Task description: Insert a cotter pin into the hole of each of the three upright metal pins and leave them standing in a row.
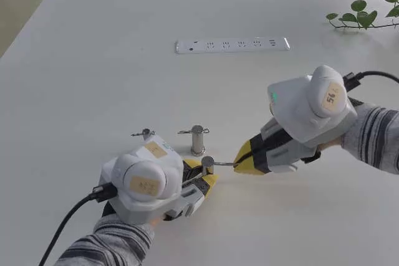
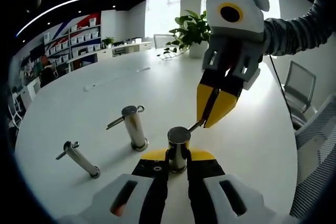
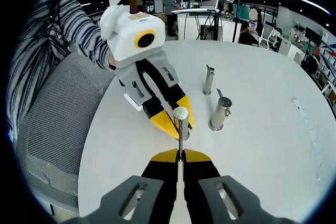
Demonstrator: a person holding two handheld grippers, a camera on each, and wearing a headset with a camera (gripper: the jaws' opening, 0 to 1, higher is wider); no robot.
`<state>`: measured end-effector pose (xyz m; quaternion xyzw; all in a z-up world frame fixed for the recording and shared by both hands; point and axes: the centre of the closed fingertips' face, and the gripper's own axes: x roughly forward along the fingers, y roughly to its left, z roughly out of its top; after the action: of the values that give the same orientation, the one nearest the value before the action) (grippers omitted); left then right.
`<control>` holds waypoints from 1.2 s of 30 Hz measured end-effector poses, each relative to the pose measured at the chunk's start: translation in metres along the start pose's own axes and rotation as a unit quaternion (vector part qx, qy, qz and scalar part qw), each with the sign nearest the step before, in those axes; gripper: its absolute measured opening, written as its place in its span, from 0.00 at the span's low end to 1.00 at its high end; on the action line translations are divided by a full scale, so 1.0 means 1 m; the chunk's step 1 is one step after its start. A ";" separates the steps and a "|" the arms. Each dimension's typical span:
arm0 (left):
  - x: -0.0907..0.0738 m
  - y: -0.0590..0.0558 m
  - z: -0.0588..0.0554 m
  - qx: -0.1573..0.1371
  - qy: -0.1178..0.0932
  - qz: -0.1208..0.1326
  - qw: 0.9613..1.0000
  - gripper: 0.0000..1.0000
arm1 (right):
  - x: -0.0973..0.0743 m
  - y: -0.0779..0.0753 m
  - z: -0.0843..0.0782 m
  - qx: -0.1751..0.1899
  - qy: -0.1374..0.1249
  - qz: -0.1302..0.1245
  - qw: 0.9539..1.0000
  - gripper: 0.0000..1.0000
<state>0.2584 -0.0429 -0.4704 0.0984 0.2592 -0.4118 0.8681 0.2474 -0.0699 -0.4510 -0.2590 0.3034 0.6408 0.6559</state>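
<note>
Three metal pins stand on the white table (image 1: 93, 79). The left pin (image 1: 146, 133) and the middle pin (image 1: 197, 140) each carry a cotter pin through the top. My left gripper (image 1: 204, 172) is shut on the third pin (image 1: 207, 164), holding it upright between its yellow jaws. In the left gripper view that pin (image 2: 178, 148) sits between the jaws. My right gripper (image 1: 239, 156) is shut on a thin cotter pin (image 1: 224, 164), whose tip touches the head of the held pin. In the right gripper view the cotter pin (image 3: 180, 145) points straight at the pin (image 3: 181, 121).
A white power strip (image 1: 232, 45) lies further back on the table. A green plant (image 1: 368, 10) sits at the far right edge. A black cable (image 1: 62, 228) trails from the left gripper. A grey mesh chair (image 3: 58, 129) stands beside the table.
</note>
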 end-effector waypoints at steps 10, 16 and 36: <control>0.002 -0.006 0.001 0.006 -0.001 -0.007 1.000 0.09 | 0.003 0.003 0.017 0.022 -0.025 0.004 0.999 0.00; 0.003 -0.006 0.002 0.009 -0.001 -0.001 1.000 0.09 | 0.011 0.004 0.019 -0.003 -0.013 0.004 1.000 0.00; 0.003 -0.005 -0.001 -0.058 -0.031 0.049 0.997 0.10 | 0.014 0.004 0.020 0.011 -0.015 -0.019 1.000 0.00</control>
<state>0.2564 -0.0478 -0.4725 0.0477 0.2503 -0.3560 0.8991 0.2447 -0.0451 -0.4473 -0.2477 0.2956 0.6287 0.6753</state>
